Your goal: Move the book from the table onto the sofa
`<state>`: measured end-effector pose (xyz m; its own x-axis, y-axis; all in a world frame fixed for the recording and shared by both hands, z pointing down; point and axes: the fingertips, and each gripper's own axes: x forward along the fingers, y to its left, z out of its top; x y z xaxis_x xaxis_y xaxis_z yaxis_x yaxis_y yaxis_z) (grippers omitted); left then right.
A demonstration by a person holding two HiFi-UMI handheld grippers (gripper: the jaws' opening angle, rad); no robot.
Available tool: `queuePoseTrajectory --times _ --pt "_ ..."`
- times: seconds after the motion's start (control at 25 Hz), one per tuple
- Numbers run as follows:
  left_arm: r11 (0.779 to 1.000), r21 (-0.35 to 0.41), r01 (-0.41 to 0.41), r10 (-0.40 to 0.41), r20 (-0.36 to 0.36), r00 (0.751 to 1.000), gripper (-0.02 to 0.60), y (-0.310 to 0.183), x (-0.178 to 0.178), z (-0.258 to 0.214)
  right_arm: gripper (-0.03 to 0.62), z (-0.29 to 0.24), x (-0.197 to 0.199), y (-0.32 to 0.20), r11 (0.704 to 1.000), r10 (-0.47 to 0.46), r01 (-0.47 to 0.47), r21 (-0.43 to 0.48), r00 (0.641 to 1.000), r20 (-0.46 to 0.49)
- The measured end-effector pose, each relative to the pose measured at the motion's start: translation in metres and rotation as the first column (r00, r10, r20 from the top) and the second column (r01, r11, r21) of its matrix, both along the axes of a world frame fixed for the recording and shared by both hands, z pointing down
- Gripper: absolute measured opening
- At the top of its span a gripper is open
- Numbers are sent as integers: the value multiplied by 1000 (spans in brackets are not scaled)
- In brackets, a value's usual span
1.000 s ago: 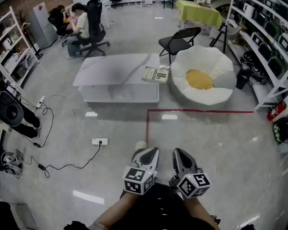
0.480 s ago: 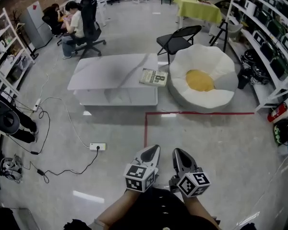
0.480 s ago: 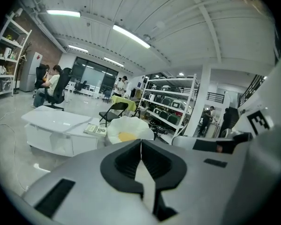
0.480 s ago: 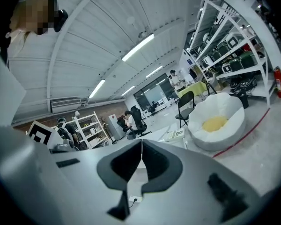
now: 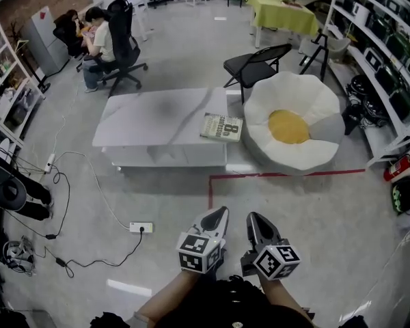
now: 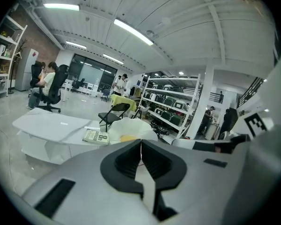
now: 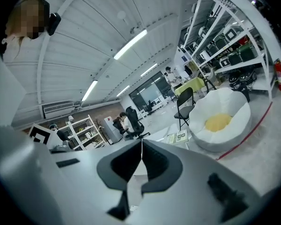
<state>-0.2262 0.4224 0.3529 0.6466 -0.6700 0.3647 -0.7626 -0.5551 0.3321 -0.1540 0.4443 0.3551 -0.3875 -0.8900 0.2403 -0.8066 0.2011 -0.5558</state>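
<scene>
A book (image 5: 221,127) with a pale green cover lies at the right end of the low white table (image 5: 150,118), overhanging its corner; it also shows far off as the book (image 6: 96,136) and the book (image 7: 179,137). Right of the table sits the white sofa (image 5: 294,120) with a yellow cushion, a round beanbag shape. Both grippers are held close to my body, well short of the table. My left gripper (image 5: 219,215) is shut and empty. My right gripper (image 5: 255,218) is shut too, with nothing between its jaws.
A red tape line (image 5: 280,174) crosses the floor before the sofa. A power strip (image 5: 140,227) and cables lie at the left. A black folding chair (image 5: 256,63) stands behind the table. Shelving (image 5: 383,46) lines the right wall. A seated person (image 5: 99,39) is at the back left.
The table, book and sofa have come nearer and lower in the head view as I walk toward them. Both grippers keep their place before my body, still shut.
</scene>
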Motion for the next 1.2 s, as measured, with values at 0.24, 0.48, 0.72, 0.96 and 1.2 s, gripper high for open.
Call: queuePoseTrajectory --times 0.24,0.48,0.72,0.96,1.2 --pt "1000 0 -17 17 -6 1000 11 -59 -8 1 12 1 -5 -57 1000 26 -26 -7 999 -19" --pt "999 0 -33 33 -8 999 11 -102 -15 2 12 4 -7 -101 998 61 -61 -8 998 -18" --pt "998 4 -65 65 5 998 11 -136 -21 5 12 2 -17 -137 998 54 -54 15 999 -10" --pt "996 6 -87 87 2 996 11 -156 -23 3 12 1 -23 -154 998 59 -59 19 998 -13" --pt "994 9 -105 105 -1 994 11 -157 -19 -1 12 -1 -17 -159 996 87 -87 5 996 -17"
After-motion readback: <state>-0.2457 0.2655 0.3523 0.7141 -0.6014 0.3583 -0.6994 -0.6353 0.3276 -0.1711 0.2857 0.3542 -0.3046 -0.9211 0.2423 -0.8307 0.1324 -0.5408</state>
